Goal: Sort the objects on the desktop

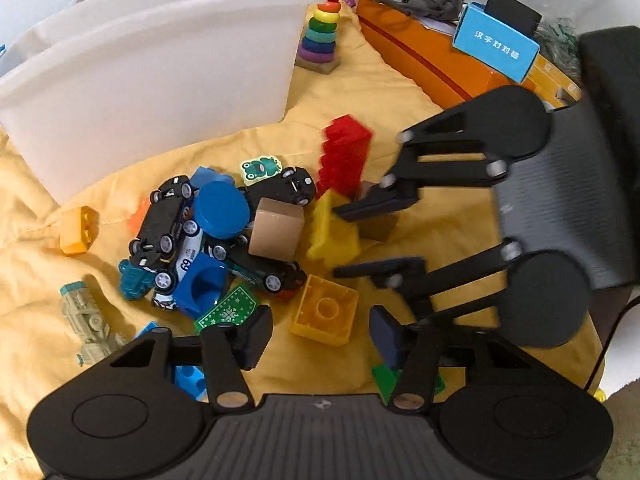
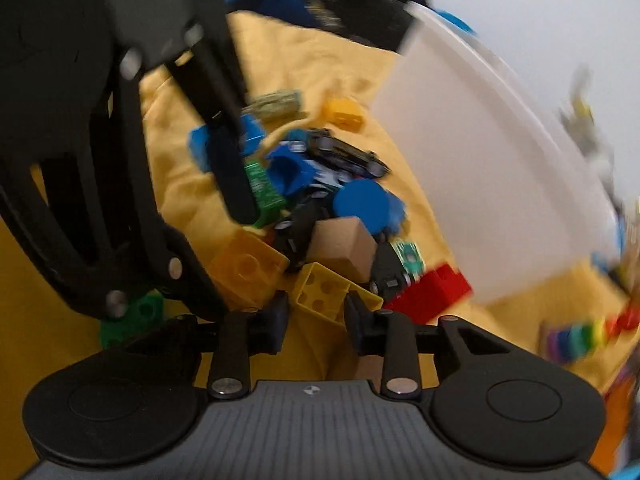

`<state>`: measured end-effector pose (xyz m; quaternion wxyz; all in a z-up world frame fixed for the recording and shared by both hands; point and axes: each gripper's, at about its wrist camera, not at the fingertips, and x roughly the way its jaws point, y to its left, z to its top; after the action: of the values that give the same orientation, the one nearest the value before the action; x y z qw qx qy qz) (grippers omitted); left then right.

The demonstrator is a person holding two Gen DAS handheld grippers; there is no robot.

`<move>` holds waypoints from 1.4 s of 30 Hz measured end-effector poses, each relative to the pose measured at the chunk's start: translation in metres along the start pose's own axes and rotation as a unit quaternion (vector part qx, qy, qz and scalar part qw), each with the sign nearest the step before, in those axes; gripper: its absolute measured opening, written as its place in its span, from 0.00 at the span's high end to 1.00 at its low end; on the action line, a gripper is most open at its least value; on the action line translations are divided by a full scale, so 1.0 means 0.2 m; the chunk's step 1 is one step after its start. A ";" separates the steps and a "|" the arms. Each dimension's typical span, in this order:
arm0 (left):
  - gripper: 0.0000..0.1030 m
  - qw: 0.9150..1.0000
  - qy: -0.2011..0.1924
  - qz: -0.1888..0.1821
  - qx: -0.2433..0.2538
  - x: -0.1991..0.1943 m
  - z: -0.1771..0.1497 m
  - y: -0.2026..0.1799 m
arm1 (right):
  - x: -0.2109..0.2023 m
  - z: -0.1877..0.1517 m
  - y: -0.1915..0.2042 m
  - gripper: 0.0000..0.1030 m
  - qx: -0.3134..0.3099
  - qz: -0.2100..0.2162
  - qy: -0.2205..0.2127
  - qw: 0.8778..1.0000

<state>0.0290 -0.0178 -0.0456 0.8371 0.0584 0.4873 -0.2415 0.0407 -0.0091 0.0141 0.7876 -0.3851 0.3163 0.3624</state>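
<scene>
The right gripper (image 2: 316,320) brackets the hollow yellow plastic brick (image 2: 324,294) with narrowed fingers, contact unclear; the left gripper (image 1: 320,340) hovers half-open above the orange-yellow square brick (image 1: 325,310)

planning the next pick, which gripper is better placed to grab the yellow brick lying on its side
Right. The right gripper already has its open fingers on either side of the yellow brick; the left gripper hovers open over the amber block.
</scene>
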 end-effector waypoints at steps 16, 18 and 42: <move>0.66 1.000 0.008 -0.014 -0.009 -0.09 -0.02 0.01 | -0.25 -0.37 -0.26 0.67 0.478 0.156 -0.022 0.864; 0.66 0.996 0.006 -0.053 -0.070 -0.17 -0.09 0.09 | -0.22 -0.42 -0.27 0.67 0.519 0.183 -0.016 0.835; 0.57 0.986 -0.062 0.112 -0.105 -0.43 -0.37 0.28 | -0.28 -0.37 -0.25 0.53 0.362 -0.029 0.033 0.931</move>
<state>-0.0385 0.0859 -0.0194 0.8891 0.0095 0.4472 -0.0971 0.0350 -0.1110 0.0394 0.8728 -0.0942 0.4407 0.1875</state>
